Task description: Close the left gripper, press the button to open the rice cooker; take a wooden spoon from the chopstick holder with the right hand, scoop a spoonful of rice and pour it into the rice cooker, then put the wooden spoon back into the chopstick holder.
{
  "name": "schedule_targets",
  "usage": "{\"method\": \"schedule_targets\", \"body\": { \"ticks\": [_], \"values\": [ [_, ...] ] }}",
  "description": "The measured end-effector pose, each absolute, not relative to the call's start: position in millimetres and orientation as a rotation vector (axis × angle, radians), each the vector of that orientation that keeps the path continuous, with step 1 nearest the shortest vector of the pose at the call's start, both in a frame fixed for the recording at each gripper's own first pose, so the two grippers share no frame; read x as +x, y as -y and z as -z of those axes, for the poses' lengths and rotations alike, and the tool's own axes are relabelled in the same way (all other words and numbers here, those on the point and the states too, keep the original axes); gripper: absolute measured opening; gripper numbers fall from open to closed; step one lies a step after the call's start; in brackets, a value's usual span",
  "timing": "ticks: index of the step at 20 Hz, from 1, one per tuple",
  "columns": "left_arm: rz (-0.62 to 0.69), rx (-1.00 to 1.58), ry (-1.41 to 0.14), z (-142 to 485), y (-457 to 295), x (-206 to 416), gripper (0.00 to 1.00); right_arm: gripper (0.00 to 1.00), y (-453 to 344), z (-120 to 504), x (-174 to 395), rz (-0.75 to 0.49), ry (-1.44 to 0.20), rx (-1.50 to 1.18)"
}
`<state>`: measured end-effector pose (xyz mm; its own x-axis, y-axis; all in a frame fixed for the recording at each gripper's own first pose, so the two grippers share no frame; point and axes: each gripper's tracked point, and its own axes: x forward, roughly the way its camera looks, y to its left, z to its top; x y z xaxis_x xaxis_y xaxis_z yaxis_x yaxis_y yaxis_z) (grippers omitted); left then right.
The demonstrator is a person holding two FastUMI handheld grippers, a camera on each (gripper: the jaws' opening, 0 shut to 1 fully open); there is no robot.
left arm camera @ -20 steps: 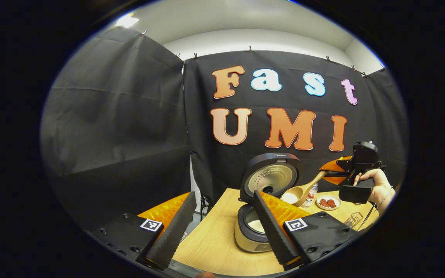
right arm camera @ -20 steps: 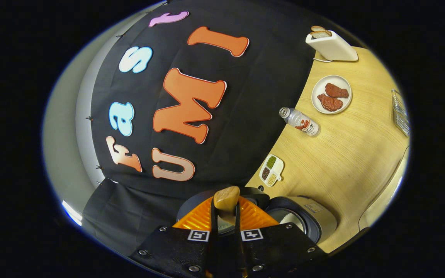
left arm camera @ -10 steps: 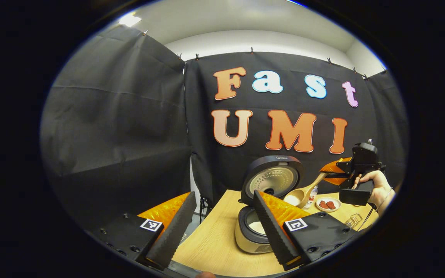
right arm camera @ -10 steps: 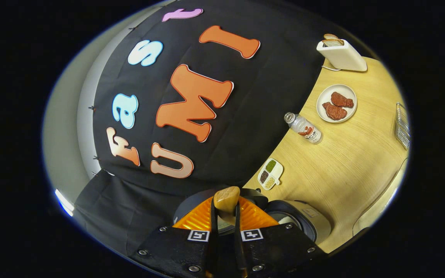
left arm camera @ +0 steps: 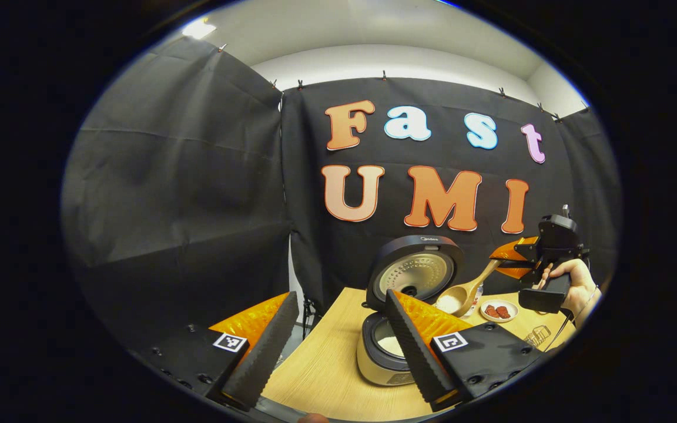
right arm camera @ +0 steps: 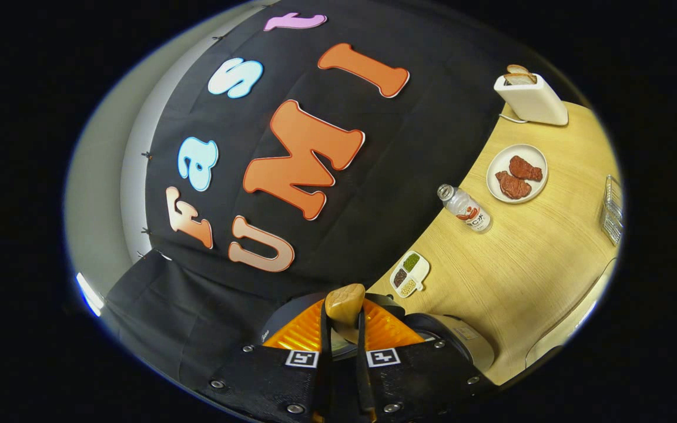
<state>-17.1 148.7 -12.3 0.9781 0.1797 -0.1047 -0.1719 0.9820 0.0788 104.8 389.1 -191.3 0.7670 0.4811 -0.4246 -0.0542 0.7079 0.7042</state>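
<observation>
Wooden spoon (left arm camera: 463, 294) with rice is hanging just right of the open rice cooker (left arm camera: 400, 317), lifted slightly since 1 s ago. Right tool (right arm camera: 343, 329) is clamping its handle. Left tool (left arm camera: 338, 352) is idling wide open, gripping nothing, above the worktop (left arm camera: 321, 376).

The rice cooker (left arm camera: 394, 329) stands lid-up on the table, the rice-laden wooden spoon (left arm camera: 459, 296) tilted above it.

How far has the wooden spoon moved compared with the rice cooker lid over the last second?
Yes, slightly: in the left gripper view, the wooden spoon has drifted right, away from the open rice cooker lid.
</observation>
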Motion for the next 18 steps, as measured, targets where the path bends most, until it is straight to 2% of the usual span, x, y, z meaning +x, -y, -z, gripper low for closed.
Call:
{"method": "schedule_targets", "body": {
  "ticks": [1, 7, 18],
  "values": [
    [-0.179, 0.072, -0.112, 14, -149, -18, 0.98, 0.15, -390, 189, 105, -0.330, -0.626, 0.720],
    [-0.185, 0.066, -0.108, 11, -151, -19, 1.00, 0.15, -398, 174, 103, -0.376, -0.570, 0.648],
    [-0.190, 0.051, -0.112, 17, -155, -21, 0.98, 0.15, -414, 162, 92, -0.458, -0.510, 0.515]
  ]
}}
